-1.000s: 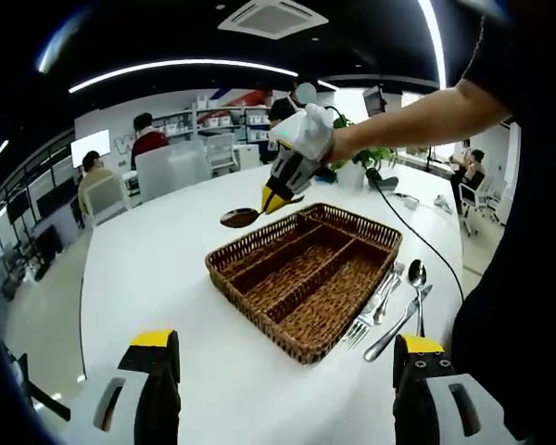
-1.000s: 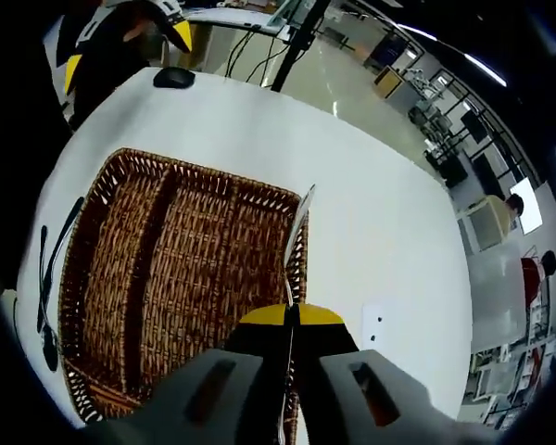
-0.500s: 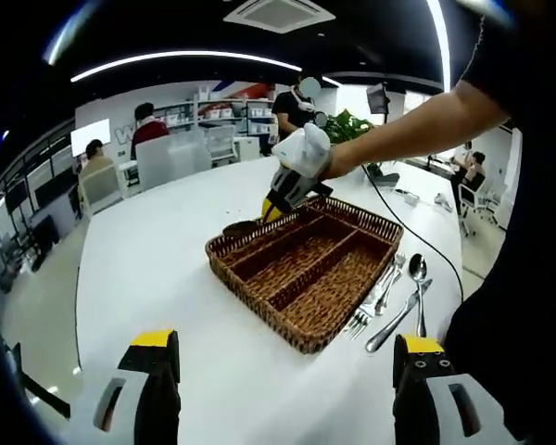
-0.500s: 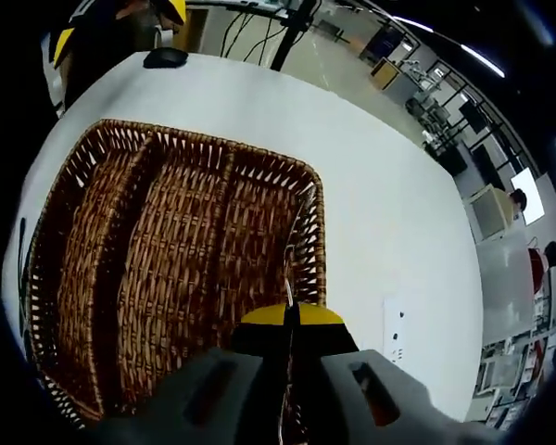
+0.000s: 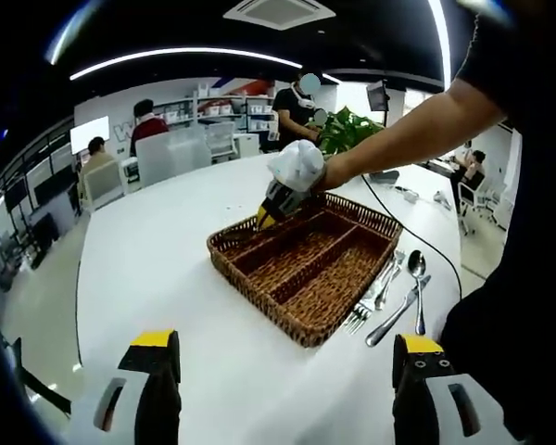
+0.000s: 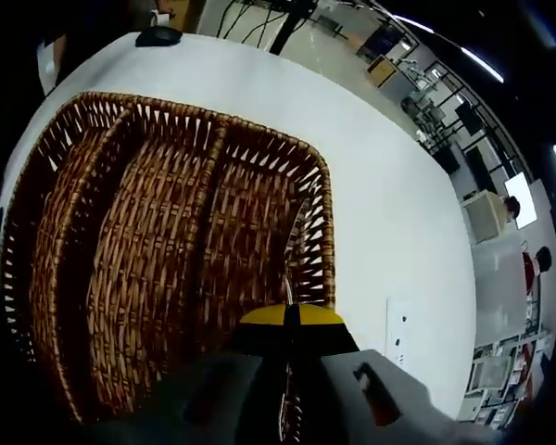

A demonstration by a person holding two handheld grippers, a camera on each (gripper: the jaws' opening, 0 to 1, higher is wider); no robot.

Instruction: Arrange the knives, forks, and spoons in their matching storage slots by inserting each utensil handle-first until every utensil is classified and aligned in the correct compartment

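spoon going into the basket
right gripper [image 6: 290, 315] clamps the spoon [image 6: 299, 232], handle running ahead of its jaws over the basket's [image 6: 157, 213] outer slot; left gripper [image 5: 283, 348] gapes.

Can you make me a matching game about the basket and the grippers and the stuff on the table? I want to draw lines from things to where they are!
Things:
1. wicker basket
2. right gripper
3. left gripper
4. fork, spoon and knife still waiting

Places or states:
A. lying on the white table beside the basket
B. open, above bare table in front of the basket
C. shut on a spoon, reaching into the basket's far compartment
D. in the middle of the white table, split into long slots

Pairs: 1-D, 2-C, 3-B, 4-A
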